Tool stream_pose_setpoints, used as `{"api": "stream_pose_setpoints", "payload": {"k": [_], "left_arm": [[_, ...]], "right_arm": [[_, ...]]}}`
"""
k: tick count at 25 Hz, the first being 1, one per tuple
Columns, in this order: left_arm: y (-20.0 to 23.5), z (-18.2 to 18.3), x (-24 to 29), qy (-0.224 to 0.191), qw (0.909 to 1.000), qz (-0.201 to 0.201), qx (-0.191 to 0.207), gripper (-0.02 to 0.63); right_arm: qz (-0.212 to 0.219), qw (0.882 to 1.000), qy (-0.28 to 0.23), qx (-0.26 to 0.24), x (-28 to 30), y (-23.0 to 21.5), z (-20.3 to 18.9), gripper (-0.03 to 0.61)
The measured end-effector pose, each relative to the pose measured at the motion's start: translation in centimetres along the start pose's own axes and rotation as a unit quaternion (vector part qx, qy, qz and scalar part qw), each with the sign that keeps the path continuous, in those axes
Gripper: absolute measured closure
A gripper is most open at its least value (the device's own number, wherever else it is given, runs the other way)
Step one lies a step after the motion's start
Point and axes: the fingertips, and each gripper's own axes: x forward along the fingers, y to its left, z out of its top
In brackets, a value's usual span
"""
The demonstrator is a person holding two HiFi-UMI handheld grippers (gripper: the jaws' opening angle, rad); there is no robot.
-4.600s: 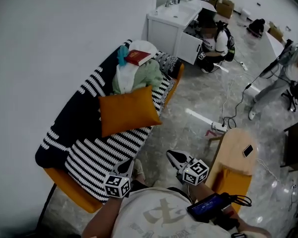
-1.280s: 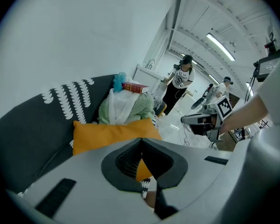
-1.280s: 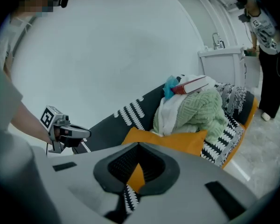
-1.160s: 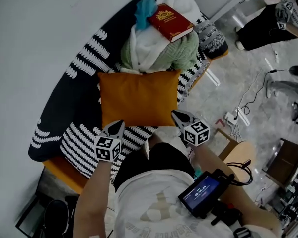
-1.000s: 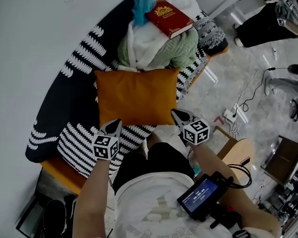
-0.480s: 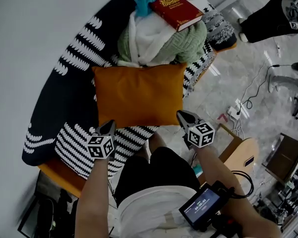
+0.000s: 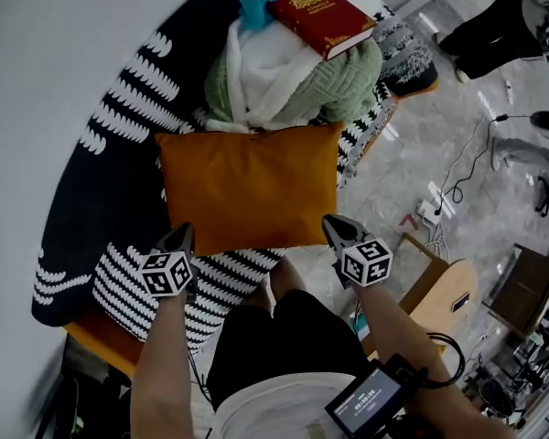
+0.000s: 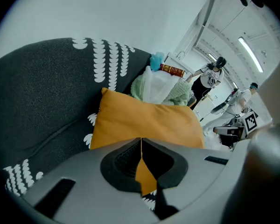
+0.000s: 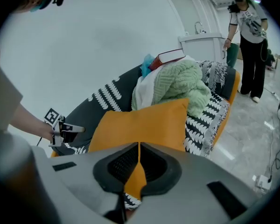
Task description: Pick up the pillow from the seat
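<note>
Pillow (image 7: 247, 186) ahead of L/R grippers (image 7: 180, 237) (image 7: 333, 228) (shut).

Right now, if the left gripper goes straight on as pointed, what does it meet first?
Probably the orange pillow: the left gripper, jaws shut, points at its near edge. Depth is unclear.

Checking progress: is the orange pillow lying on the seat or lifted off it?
On the seat. The pillow rests on the striped cover, and the left gripper and right gripper are shut, gripping nothing.
</note>
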Motion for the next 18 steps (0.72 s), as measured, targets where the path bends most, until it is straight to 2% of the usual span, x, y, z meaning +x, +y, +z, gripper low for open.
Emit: {"api": "stream_pose_setpoints", "payload": {"k": [2,3,5,7,13,18], "left_arm": [[0.3,-0.2,0.8,0.004,1.0,0.0,0.002,0.603],[0.6,-0.3,1.1,0.006,1.0,0.0,0.002,0.603],[1.4,-0.5,1.7,0.008,1.0,0.006,0.0,0.549],[2.6,-0.4,2.0,0.005,0.9998,0.016,-0.006,0.52],[5.6,0.3,3.1,0.005,0.9989,0.021,-0.042,0.339],[6.7,1.0,4.6,0.007,0.9978,0.004,-0.066,0.213]], "right_arm": [[-0.002,1.0,-0.006,0.01,0.2,-0.6,-0.3,0.538],[-0.005,1.0,-0.006,0.016,0.3,-0.9,-0.4,0.48],[-0.013,0.999,-0.006,0.029,0.6,-1.7,-0.9,0.399],[-0.014,0.999,-0.009,0.046,0.9,-2.2,-1.3,0.362],[0.011,0.996,-0.008,0.092,2.0,-2.8,-2.4,0.235],[0.016,0.995,0.0,0.098,3.3,-3.2,-2.9,0.189]]}}
